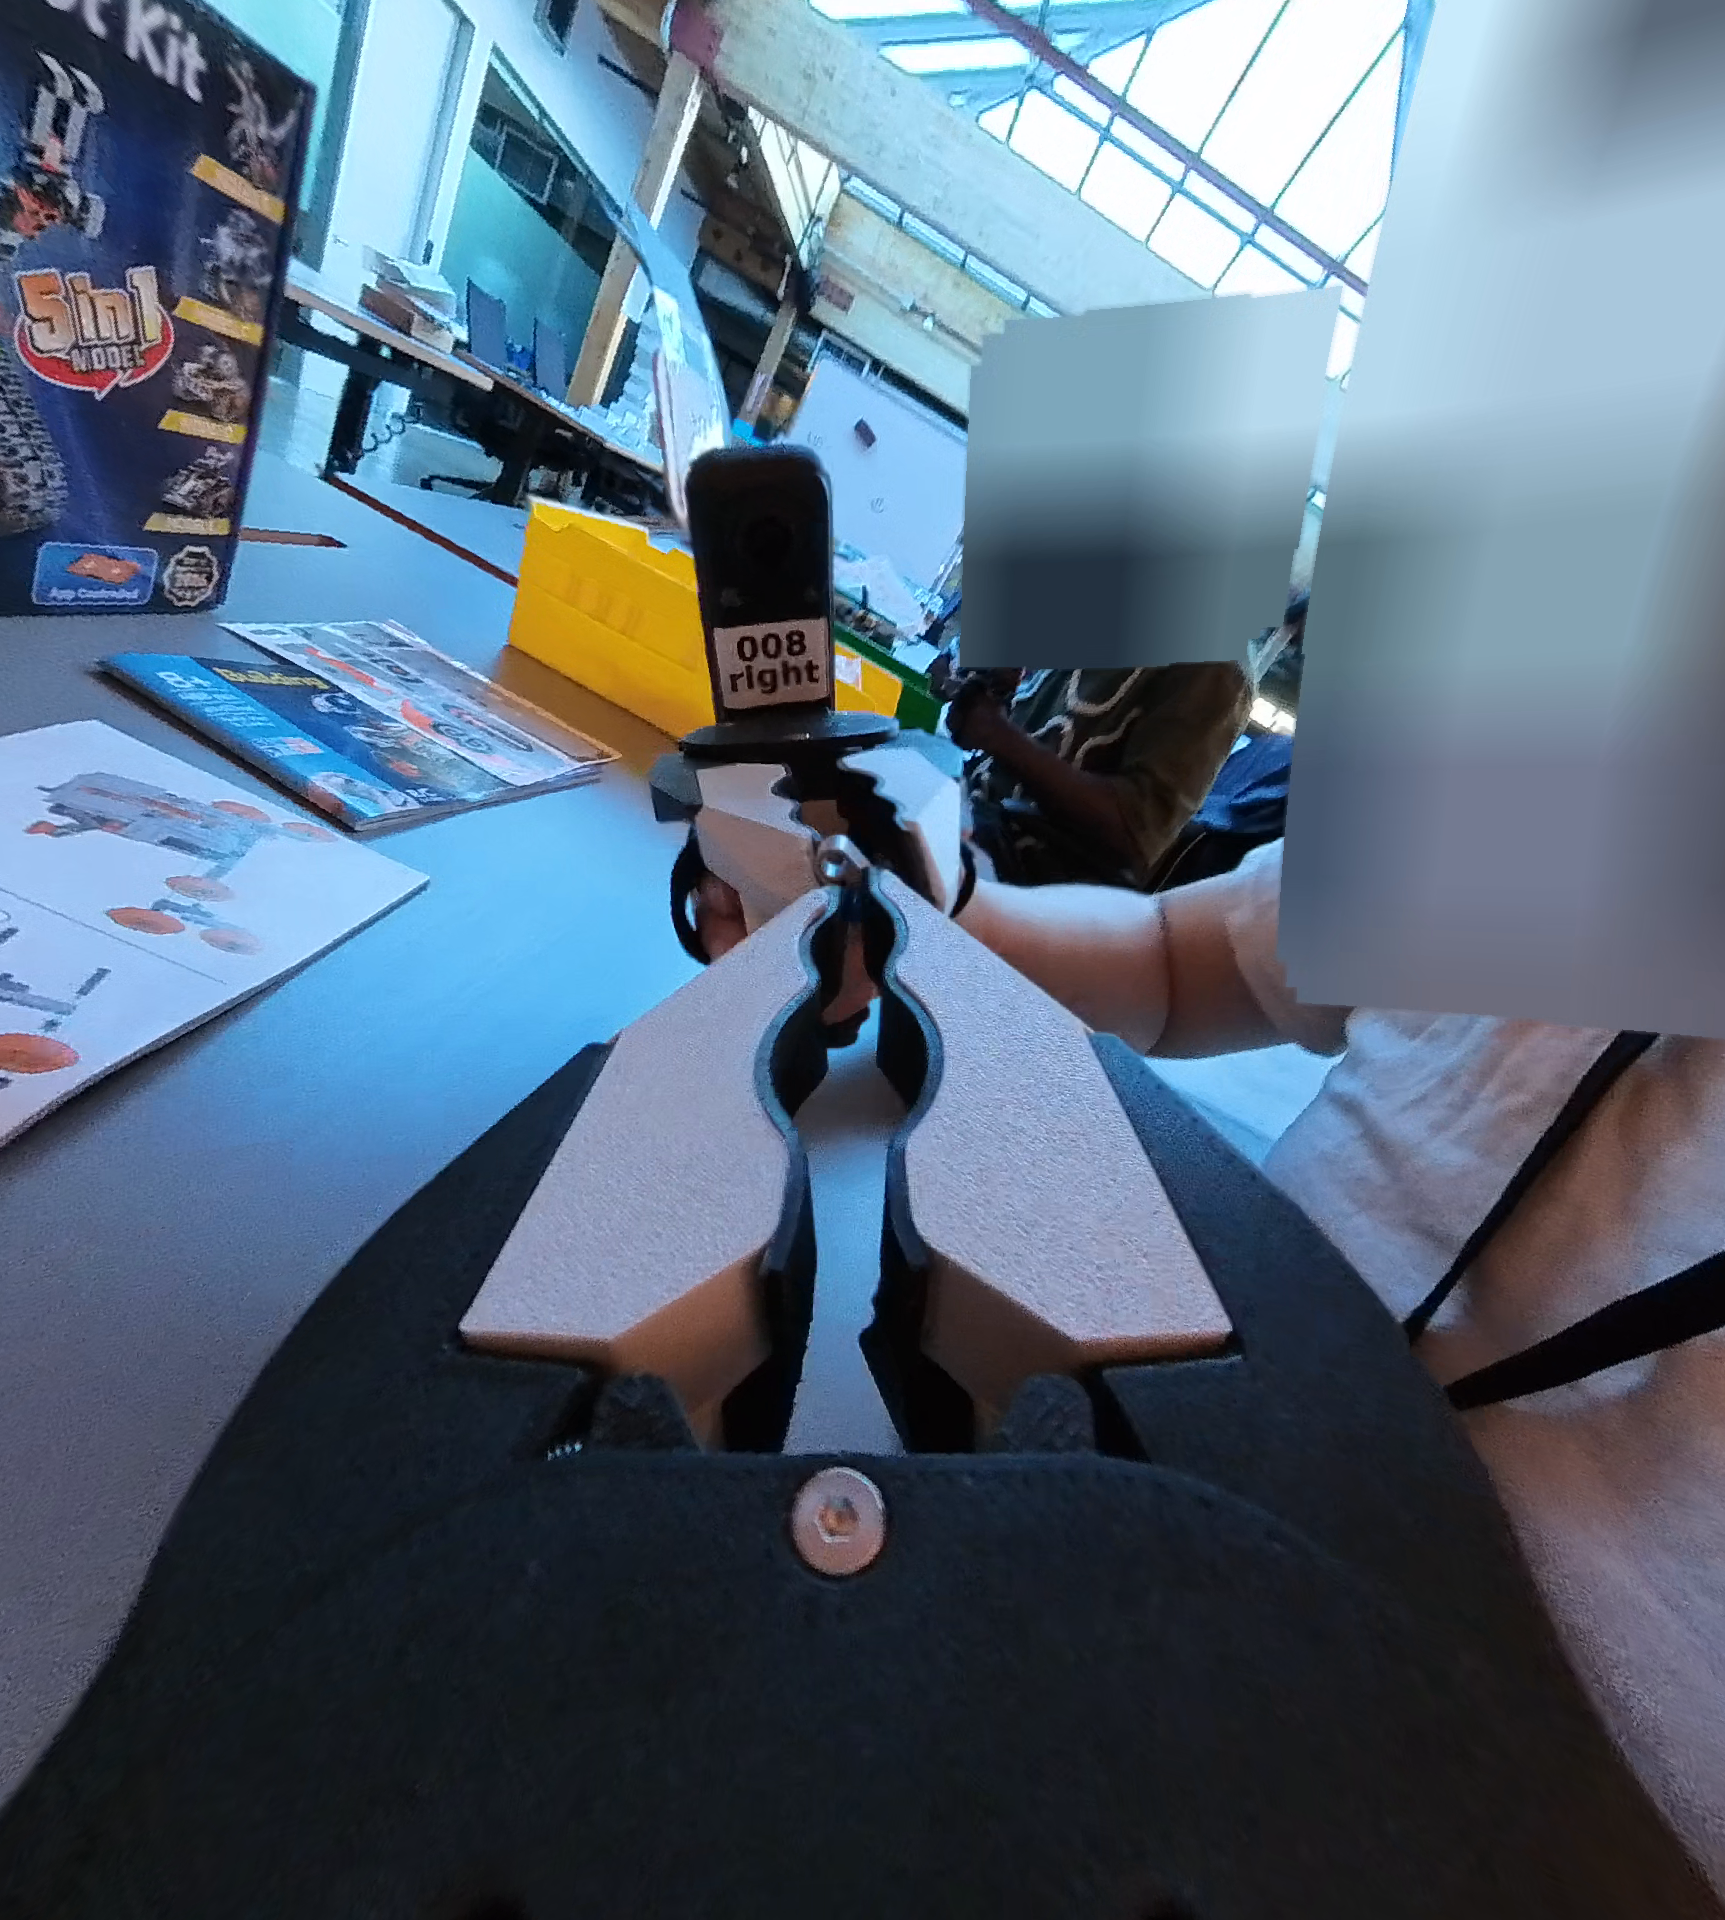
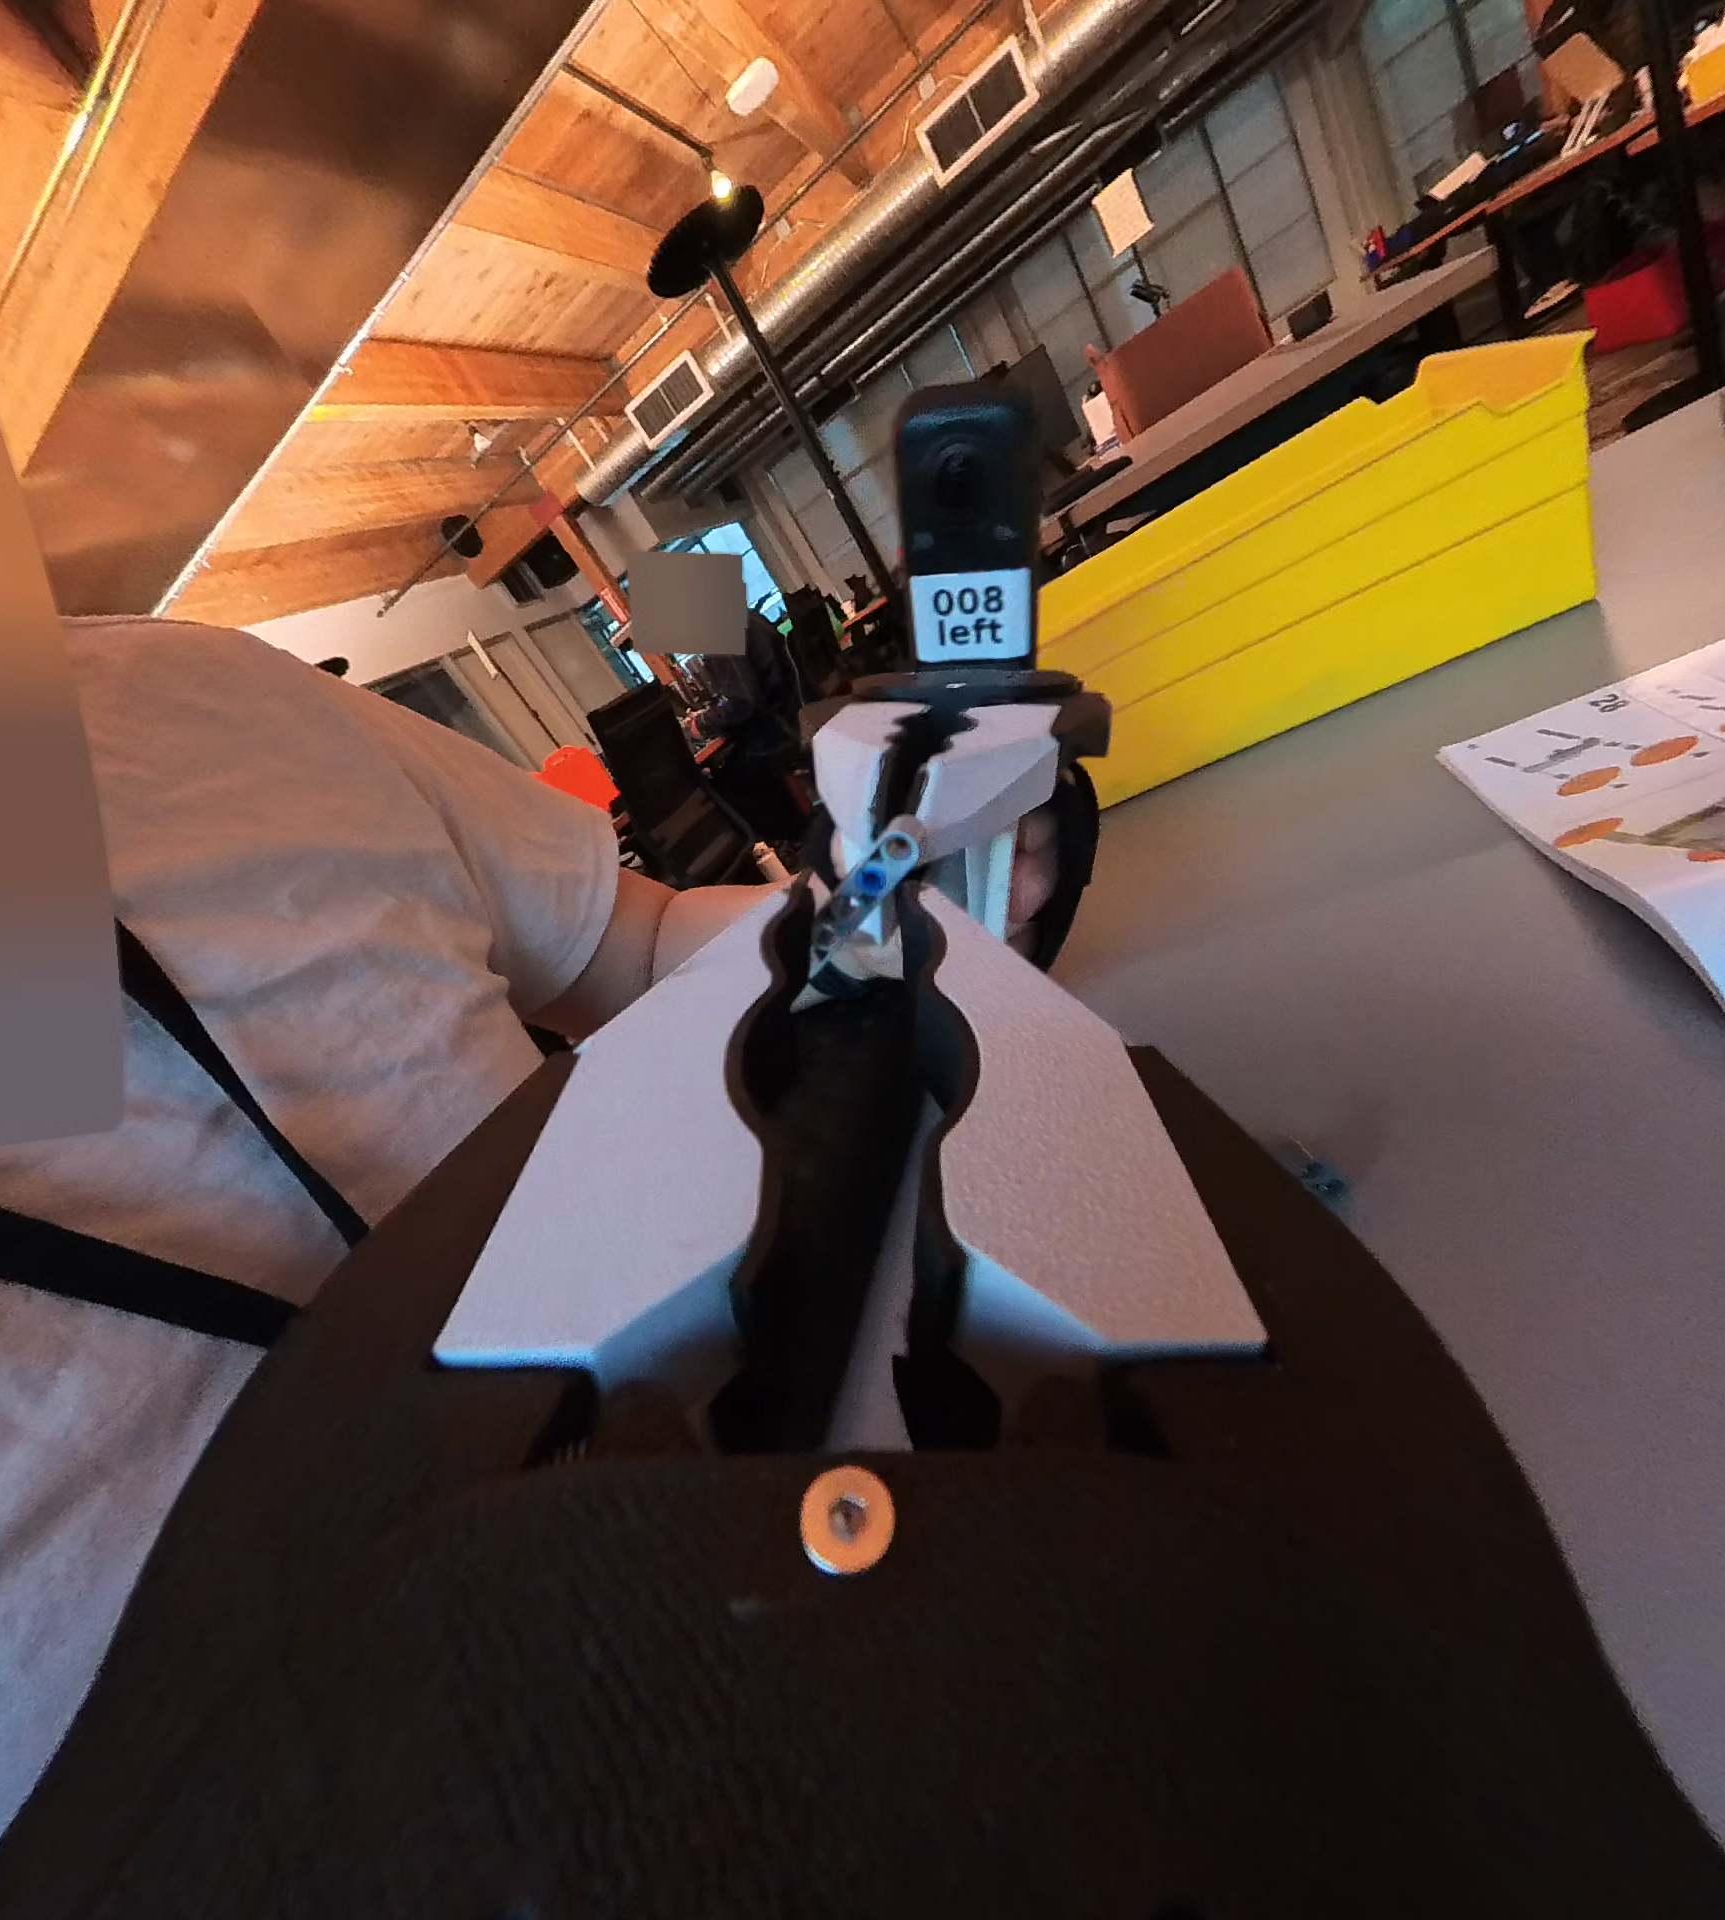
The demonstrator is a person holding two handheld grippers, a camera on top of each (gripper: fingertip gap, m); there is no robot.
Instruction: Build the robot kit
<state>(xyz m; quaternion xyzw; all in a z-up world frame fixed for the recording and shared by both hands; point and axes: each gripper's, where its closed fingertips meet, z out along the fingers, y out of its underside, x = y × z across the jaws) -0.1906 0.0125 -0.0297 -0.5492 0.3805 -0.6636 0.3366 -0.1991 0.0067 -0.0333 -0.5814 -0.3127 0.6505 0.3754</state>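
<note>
My two grippers meet tip to tip above a grey table (image 1: 546, 997). In the right wrist view my right gripper (image 2: 856, 914) is shut on a short grey beam (image 2: 863, 899) with holes and a blue pin, held tilted. The beam's far end reaches the tips of the left gripper (image 2: 905, 831) opposite. In the left wrist view my left gripper (image 1: 842, 891) is shut at its tips on a small grey piece (image 1: 839, 862); I cannot tell whether this is the beam's end or a separate part. The right gripper (image 1: 827, 805) faces it just behind.
An open instruction sheet (image 1: 110, 914) (image 2: 1668, 831) and a booklet (image 1: 359, 717) lie on the table. A dark kit box (image 1: 79, 312) stands at the back. A yellow bin (image 1: 609, 623) (image 2: 1357, 571) stands beyond the grippers. The person's torso (image 1: 1564, 1351) is close by. Both grippers' tips are close together, under 4 cm apart.
</note>
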